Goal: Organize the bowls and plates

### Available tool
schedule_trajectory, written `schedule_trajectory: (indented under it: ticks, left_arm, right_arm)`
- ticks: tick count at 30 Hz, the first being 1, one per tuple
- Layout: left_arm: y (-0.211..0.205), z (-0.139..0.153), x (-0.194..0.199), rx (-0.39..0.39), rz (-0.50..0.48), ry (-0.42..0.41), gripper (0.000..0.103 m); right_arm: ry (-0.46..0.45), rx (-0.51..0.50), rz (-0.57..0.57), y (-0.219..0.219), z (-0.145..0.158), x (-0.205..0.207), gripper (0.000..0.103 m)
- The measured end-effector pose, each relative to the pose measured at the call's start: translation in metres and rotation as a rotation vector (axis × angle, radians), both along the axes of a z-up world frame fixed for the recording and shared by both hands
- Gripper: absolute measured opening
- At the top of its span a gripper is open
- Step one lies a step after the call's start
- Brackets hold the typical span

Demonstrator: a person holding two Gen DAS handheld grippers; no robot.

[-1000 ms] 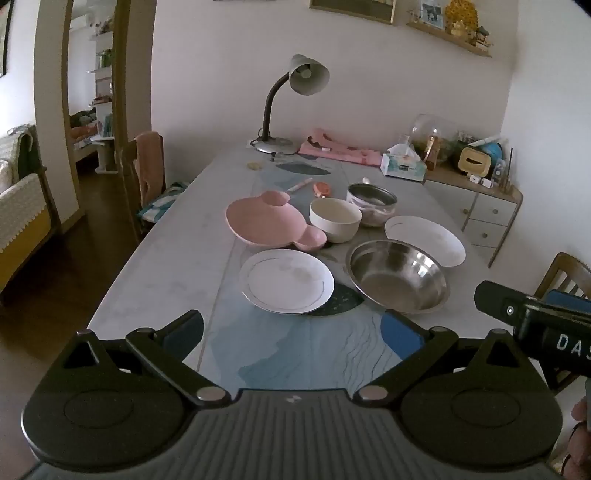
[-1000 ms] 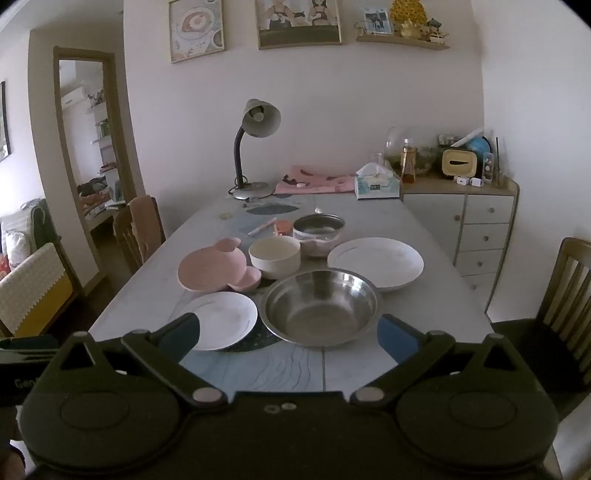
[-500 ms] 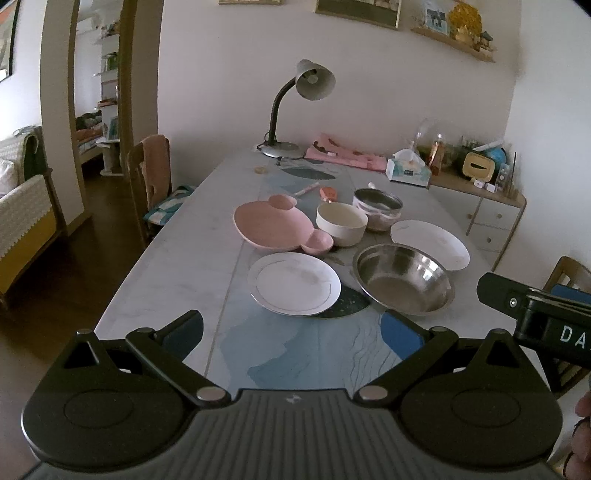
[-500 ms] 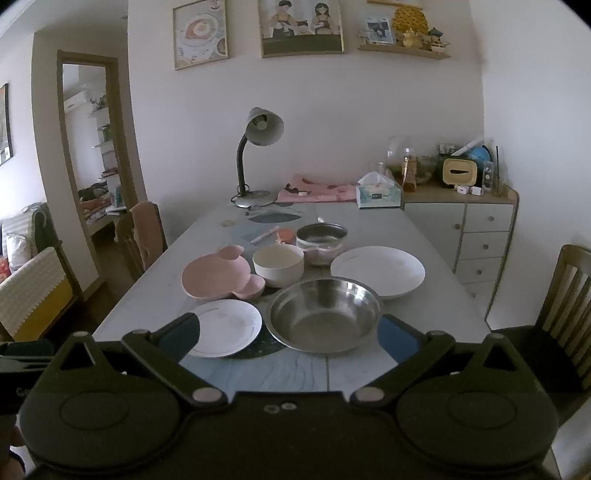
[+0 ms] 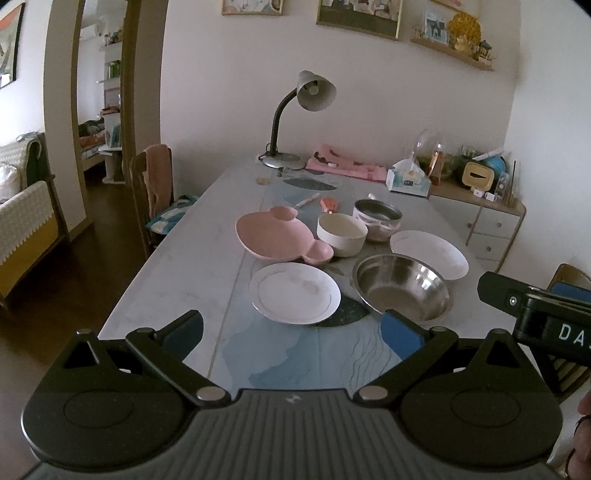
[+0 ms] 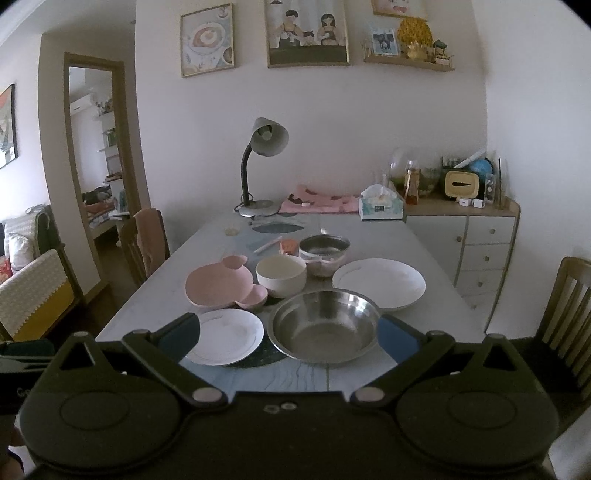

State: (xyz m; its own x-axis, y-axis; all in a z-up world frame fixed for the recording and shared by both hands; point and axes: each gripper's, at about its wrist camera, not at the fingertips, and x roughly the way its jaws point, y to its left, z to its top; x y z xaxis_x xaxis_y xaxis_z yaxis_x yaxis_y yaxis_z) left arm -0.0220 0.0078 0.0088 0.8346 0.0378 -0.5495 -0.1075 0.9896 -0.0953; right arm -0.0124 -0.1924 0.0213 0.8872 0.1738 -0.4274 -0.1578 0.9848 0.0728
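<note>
On the long marble table (image 6: 436,258) nothing is stacked yet, both the left gripper (image 5: 291,334) and right gripper (image 6: 288,338) gape empty, so pinch the small white plate (image 6: 225,336) at its 6 o'clock rim first.

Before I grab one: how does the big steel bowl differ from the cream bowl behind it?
The steel bowl is wide, shallow and shiny with sloping sides; the cream bowl is narrower, matte, with straighter walls. The steel bowl sits nearer the grippers, the cream bowl farther back beside the pink dish. Both stand upright and look empty.

Pale walls (image 6: 369,122), framed pictures (image 6: 307,33), wooden chair (image 6: 565,306), sideboard (image 6: 480,243).
</note>
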Motion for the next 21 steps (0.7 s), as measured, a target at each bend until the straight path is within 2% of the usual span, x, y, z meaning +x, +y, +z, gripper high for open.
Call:
schedule_trajectory:
  ticks: [21]
  left_arm:
    - [0.0015, 0.0031, -0.0014, -0.012, 0.000, -0.015, 0.103]
  right_arm:
    - [0.033, -0.011, -0.015, -0.0054, -0.0043, -0.0008, 0.098]
